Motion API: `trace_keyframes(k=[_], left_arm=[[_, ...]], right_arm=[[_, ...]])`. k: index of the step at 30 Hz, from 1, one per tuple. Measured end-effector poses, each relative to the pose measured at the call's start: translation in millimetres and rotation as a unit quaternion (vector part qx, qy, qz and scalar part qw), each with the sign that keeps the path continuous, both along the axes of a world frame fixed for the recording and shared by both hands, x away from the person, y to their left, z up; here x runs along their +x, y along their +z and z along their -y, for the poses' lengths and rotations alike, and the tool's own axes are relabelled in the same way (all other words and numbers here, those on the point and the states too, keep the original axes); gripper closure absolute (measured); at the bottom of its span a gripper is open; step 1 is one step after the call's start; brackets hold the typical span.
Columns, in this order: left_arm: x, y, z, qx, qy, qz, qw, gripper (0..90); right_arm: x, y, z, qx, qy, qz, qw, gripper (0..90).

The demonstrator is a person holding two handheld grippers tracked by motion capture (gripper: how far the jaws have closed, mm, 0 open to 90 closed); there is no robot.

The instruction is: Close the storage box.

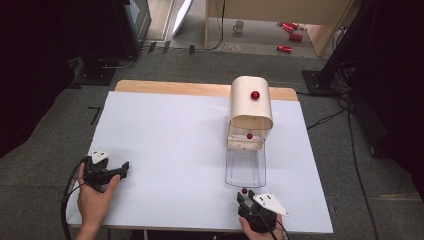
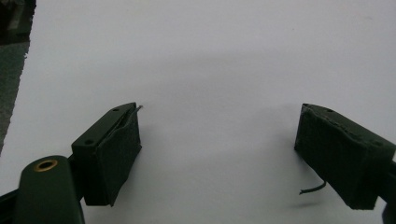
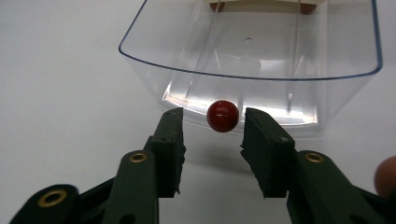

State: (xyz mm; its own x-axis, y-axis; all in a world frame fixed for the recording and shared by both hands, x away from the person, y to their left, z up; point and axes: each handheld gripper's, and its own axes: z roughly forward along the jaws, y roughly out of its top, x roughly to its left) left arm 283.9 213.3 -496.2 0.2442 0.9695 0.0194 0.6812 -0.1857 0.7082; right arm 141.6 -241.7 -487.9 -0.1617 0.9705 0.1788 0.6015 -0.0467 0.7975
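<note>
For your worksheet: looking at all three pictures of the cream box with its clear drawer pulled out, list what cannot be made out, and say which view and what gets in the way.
- Inside of the cream box: high view, its curved top covers it.
- Whether the right claw touches the red knob: right gripper view, narrow gaps show on both sides, too fine to settle.
- Items on the far floor: high view, too small.
- Drawer back end: right gripper view, cut by the top edge.

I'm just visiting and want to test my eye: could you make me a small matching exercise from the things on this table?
Things:
1. red knob
2. clear drawer
3. left gripper
4. cream box

Descriptions:
A. jaws wide apart over bare white tabletop
B. pulled out toward the person
C. between the right gripper's jaws
D. rounded top with a red dot

Pairs: 1-C, 2-B, 3-A, 4-D
</note>
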Motion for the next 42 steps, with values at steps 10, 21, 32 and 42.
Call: trace_keyframes(k=[10,21,32,42], left_arm=[[0.0,0.0,0.1,0.000,0.000,0.000,1.0000,14.4],[0.0,0.0,0.0,0.000,0.000,0.000,1.0000,14.4],[-0.1,-0.1,0.1,-0.001,0.001,0.001,1.0000,14.4],[0.0,-0.1,0.1,0.000,0.001,0.001,1.0000,14.4]], right_arm=[[4.9,-4.4,2.2,0.002,-0.009,-0.012,0.9999,74.1],[4.9,-1.0,3.8,0.007,-0.005,-0.008,0.9999,75.1],[12.0,13.9,8.0,0.011,-0.001,-0.003,0.9999,75.1],[27.0,18.3,11.6,0.011,0.002,-0.008,0.9999,75.1]])
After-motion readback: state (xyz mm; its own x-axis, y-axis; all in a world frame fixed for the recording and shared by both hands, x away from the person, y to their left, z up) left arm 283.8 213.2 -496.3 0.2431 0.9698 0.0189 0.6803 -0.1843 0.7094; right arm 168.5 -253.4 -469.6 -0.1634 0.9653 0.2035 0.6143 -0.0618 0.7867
